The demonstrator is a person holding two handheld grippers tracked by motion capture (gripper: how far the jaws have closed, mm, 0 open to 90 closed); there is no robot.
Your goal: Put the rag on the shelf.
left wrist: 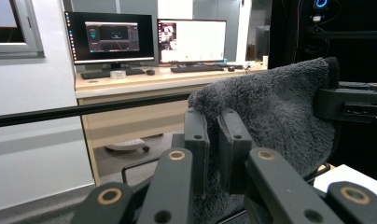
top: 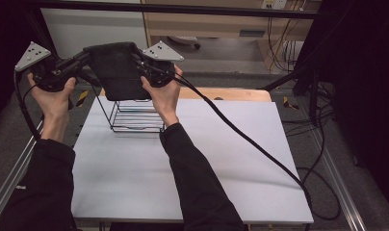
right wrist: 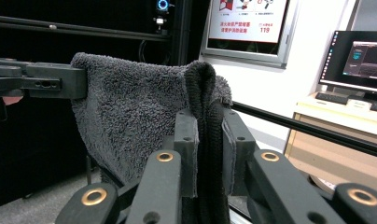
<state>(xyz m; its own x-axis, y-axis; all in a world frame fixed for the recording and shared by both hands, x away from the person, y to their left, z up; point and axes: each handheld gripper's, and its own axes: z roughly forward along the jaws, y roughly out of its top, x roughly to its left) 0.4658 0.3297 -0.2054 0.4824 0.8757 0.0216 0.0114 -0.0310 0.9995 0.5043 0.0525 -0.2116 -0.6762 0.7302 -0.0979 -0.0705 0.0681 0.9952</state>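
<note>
A dark grey fluffy towel (top: 116, 67) hangs stretched between my two grippers, above a black wire rack (top: 135, 115) that stands on the white table (top: 221, 159). My left gripper (top: 89, 56) is shut on the towel's upper left corner, and my right gripper (top: 137, 60) is shut on its upper right corner. In the left gripper view the jaws (left wrist: 213, 140) pinch the towel (left wrist: 280, 112), with the right gripper (left wrist: 350, 102) clamped on its far corner. In the right gripper view the jaws (right wrist: 209, 140) press a folded edge of the towel (right wrist: 130, 121); the left gripper (right wrist: 51, 81) holds the other end.
The rack stands at the table's far left, under the towel's lower edge. A thick cable (top: 250, 139) trails from the right gripper across the table to the right. A black frame bar (top: 183, 8) crosses behind. A desk with monitors (left wrist: 112, 37) stands beyond.
</note>
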